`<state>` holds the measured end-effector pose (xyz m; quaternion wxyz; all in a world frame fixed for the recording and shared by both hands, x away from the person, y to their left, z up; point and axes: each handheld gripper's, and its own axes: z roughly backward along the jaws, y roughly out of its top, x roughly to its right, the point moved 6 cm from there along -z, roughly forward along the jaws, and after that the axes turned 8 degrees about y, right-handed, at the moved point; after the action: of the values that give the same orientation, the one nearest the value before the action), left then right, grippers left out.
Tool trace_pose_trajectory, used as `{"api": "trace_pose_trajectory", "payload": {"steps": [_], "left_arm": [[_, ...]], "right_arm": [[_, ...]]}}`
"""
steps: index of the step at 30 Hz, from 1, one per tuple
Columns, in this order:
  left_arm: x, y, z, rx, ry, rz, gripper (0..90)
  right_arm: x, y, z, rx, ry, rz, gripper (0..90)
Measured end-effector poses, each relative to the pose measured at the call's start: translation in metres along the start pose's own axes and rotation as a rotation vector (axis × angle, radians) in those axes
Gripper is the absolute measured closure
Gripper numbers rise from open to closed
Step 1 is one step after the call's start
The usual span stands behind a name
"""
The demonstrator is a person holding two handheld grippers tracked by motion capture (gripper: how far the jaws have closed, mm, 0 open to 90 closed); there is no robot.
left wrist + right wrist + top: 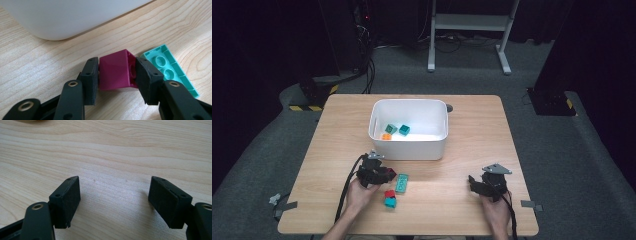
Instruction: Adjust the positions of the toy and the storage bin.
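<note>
— So, where's the magenta brick [116, 71]?

— On the table [462, 200] by the white bin [409, 145], clamped between the left gripper [115, 75] pads. Light, rigid, slick plastic, so squeeze the flat sides squarely.

— And the right gripper [113, 200]?

— Spread wide, holding nothing.

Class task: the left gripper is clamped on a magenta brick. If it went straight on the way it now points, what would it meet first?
Probably the white bin: its wall rises just beyond the magenta brick in the left gripper.

right gripper [115, 202] jaws wide apart over bare table [112, 152]
</note>
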<state>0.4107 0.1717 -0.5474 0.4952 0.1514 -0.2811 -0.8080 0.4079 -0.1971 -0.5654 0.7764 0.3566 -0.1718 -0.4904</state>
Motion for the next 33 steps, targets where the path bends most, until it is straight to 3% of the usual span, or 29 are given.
{"api": "trace_pose_trajectory", "payload": {"steps": [17, 33], "left_arm": [[0.001, 0.002, 0.016, 0.018, -0.002, -0.021, 55.0], [-0.005, 0.012, 0.051, 0.063, 0.011, -0.04, 55.1]], "right_arm": [[0.0, 0.0, 0.0, 0.0, 0.0, 0.0, 25.7], [0.0, 0.0, 0.0, 0.0, 0.0, 0.0, 25.7]]}}
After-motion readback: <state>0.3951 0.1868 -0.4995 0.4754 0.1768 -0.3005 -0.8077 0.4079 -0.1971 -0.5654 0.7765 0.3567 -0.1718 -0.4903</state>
